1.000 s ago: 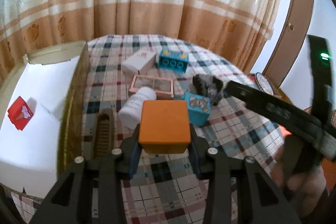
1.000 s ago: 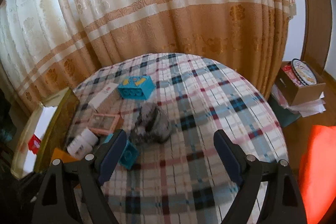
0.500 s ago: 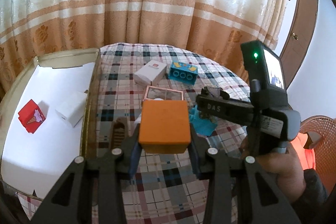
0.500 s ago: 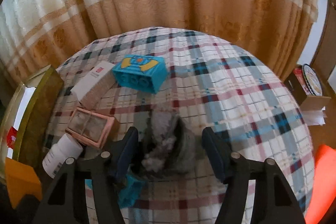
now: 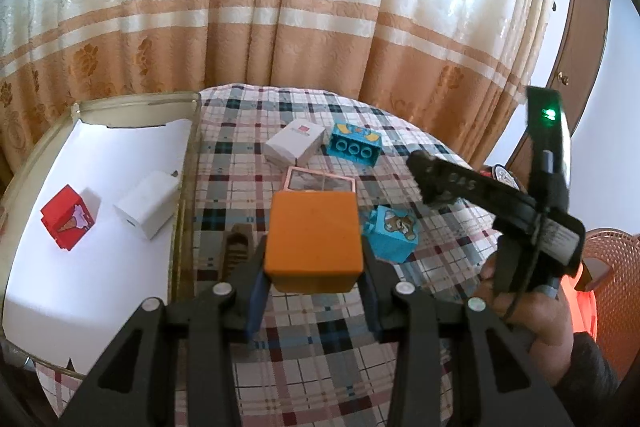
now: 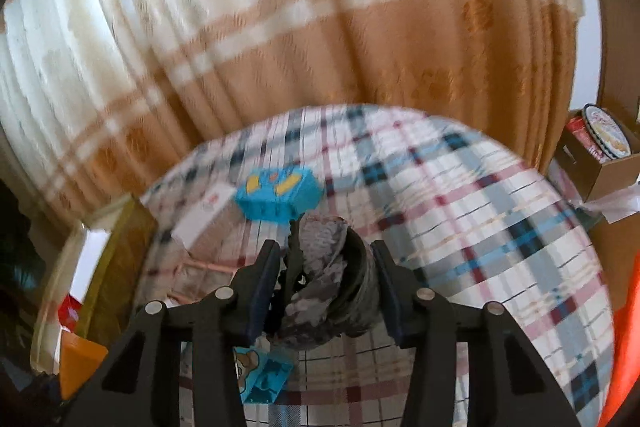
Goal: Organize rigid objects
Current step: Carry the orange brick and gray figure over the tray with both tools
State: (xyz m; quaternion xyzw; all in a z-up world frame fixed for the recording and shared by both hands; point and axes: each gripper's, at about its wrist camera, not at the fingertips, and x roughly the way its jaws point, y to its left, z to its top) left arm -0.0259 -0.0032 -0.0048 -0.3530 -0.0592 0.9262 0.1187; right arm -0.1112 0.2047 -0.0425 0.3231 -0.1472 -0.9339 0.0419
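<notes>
My left gripper (image 5: 314, 267) is shut on an orange block (image 5: 314, 237) and holds it above the checked table, right of the white-lined box (image 5: 80, 227). That box holds a red cube (image 5: 68, 223) and a white charger (image 5: 146, 205). My right gripper (image 6: 326, 283) is shut on a grey crumpled toy (image 6: 324, 287), lifted off the table; it shows in the left wrist view (image 5: 436, 187) as a dark bar. On the table lie a white carton (image 5: 294, 147), a blue brick (image 5: 354, 151), a pink frame (image 5: 320, 181) and a small blue bear cube (image 5: 394, 233).
A brown comb-like thing (image 5: 236, 251) lies by the box wall (image 5: 182, 227). Curtains hang behind the round table (image 6: 500, 227). A cardboard box with a tin (image 6: 600, 155) stands on the floor at the right. An orange chair (image 5: 604, 267) is at the right.
My right gripper closed on the grey toy and lifted it. My left gripper rose with the orange block. The white bottle is hidden behind the block now.
</notes>
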